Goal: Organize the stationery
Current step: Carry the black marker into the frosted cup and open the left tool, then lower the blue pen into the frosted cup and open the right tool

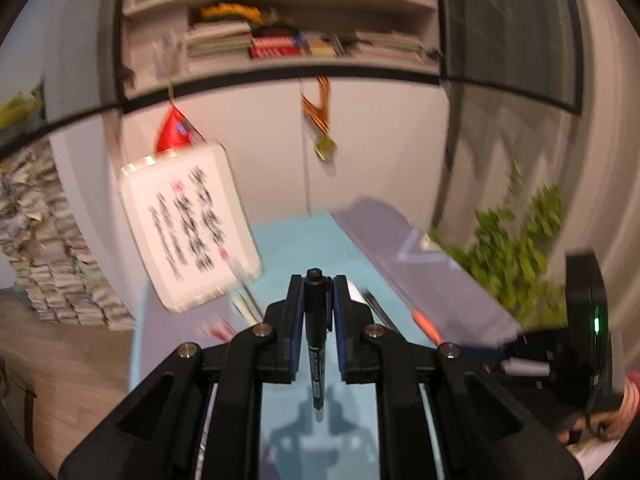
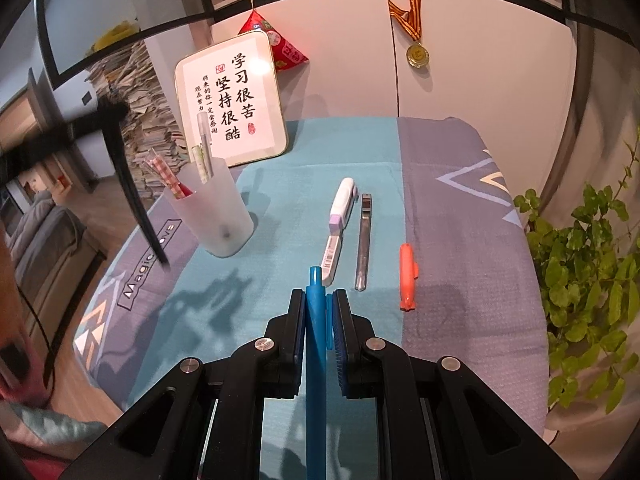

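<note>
- Counter (image 2: 280, 152), under a blue-grey cloth.
- Frosted cup (image 2: 214, 210), ahead-left of the right hand-held gripper (image 2: 319, 312); several pens stand inside.
- White pen (image 2: 338, 220), grey pen (image 2: 364, 240) and orange marker (image 2: 407, 276) lie just ahead of it.
- Right hand-held gripper clenches a blue pen (image 2: 316, 360).
- Left hand-held gripper (image 1: 319, 300) clenches a black marker (image 1: 316, 340), lifted off the cloth.

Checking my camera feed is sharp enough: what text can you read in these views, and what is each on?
"学习很苦 坚持很酷": large characters on the framed sign.
"Magic...ove": on the table mat, middle letters hidden.
Too small or blurred: the sign's smaller column, the red pouch, the white pen's barcode label, the black marker's print.
</note>
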Available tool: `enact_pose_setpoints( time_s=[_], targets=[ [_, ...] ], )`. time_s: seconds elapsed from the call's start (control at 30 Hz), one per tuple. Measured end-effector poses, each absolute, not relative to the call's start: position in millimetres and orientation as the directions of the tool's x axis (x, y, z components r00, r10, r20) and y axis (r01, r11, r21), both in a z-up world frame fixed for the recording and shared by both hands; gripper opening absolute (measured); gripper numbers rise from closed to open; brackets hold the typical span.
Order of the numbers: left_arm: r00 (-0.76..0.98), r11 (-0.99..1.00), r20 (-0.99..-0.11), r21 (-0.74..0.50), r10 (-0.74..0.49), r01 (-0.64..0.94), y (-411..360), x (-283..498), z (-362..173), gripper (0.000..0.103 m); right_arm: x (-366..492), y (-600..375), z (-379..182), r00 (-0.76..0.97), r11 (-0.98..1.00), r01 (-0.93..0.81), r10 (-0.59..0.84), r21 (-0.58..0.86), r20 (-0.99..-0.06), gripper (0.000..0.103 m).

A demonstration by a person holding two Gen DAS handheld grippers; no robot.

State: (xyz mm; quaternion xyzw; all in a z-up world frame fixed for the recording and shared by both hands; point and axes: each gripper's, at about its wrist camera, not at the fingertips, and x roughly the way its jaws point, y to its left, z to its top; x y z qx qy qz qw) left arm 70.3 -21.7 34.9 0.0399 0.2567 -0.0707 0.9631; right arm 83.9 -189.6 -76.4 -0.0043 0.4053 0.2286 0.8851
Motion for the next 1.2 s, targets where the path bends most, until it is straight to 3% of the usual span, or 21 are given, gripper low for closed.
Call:
enact_pose_setpoints(
  time_s=[0.23,0.47,0.83,1.0,1.07,1.13,1.2],
  targets=[
    [0.891,0.998,-0.453,0.024,-0.041,0.058,3.1,95.9,44.5,0.012,85.2,-192.8,-75.6,0.573,0.9,-0.396,0.395,0.179,-0.718,0.014],
    [0.871,1.0,-0.491,-0.004,-0.007,0.006,18.4,119.2,23.3,0.012,86.7,-192.2,-71.4,0.585,0.905,-0.386,0.389,0.178,-0.712,0.014],
    [0.805,0.999,-0.591,-0.024,-0.053,0.048,19.5,128.1,-18.2,0.012,94.1,-181.7,-68.3,0.579,0.906,-0.388,0.381,0.167,-0.721,0.014],
    [0.801,0.998,-0.595,-0.025,-0.066,0.064,18.9,124.8,-27.2,0.013,97.7,-174.2,-59.8,0.588,0.903,-0.396,0.389,0.167,-0.709,0.014],
    [0.804,0.997,-0.589,-0.036,-0.079,0.072,20.9,120.4,-26.5,0.015,98.7,-170.2,-55.1,0.592,0.899,-0.404,0.399,0.17,-0.701,0.014],
    [0.811,0.996,-0.578,-0.052,-0.087,0.07,25.6,114.5,-24.0,0.028,100.3,-164.5,-47.6,0.596,0.893,-0.415,0.412,0.175,-0.689,0.014],
    [0.823,0.996,-0.561,-0.062,-0.091,0.068,30.6,107.6,-20.7,0.032,102.5,-158.2,-39.6,0.604,0.887,-0.424,0.428,0.184,-0.673,0.014]
  ],
)
